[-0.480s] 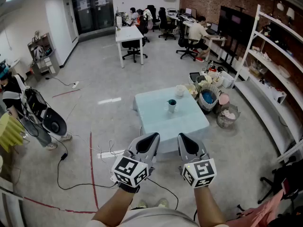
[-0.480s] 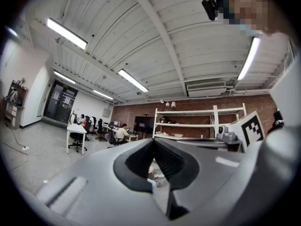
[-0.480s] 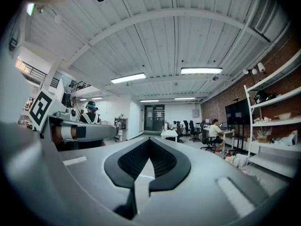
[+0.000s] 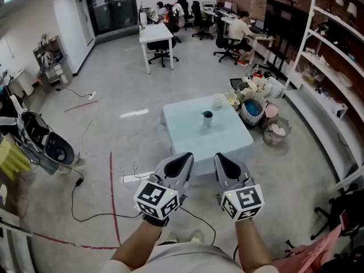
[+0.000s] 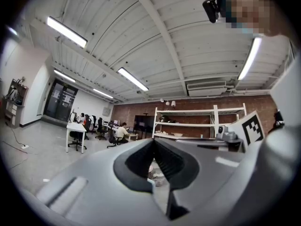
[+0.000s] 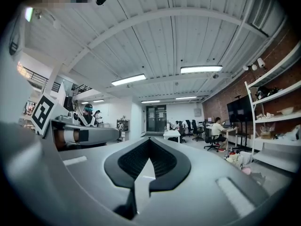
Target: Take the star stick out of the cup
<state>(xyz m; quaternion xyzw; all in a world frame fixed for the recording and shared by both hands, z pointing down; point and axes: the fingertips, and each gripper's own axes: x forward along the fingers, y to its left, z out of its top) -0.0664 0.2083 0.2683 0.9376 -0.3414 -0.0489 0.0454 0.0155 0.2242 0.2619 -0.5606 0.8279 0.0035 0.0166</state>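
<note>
1. Head view: the left gripper [image 4: 180, 165] and right gripper [image 4: 223, 165] are held side by side low in front of the person, over the floor and just short of the light blue worktop [image 4: 193, 135]. The cup [image 4: 207, 118] stands near the middle of that worktop, well apart from both grippers. There's a dark teal bit [image 4: 207, 114] at its mouth, too small to tell if that's the star stick. A white bowl [image 4: 218, 100] sits at the far edge, and baskets [image 4: 251, 110] stand on the floor by the worktop's right side.
2. Left gripper view: the fingers [image 5: 135, 163] are clenched, tips touching, nothing between them. They point up at the ceiling and the shelves [image 5: 188, 124], with no cup in sight.
3. Right gripper view: same deal. The fingers [image 6: 134, 160] are pressed together and empty, aimed at the far desks [image 6: 172, 133].
</note>
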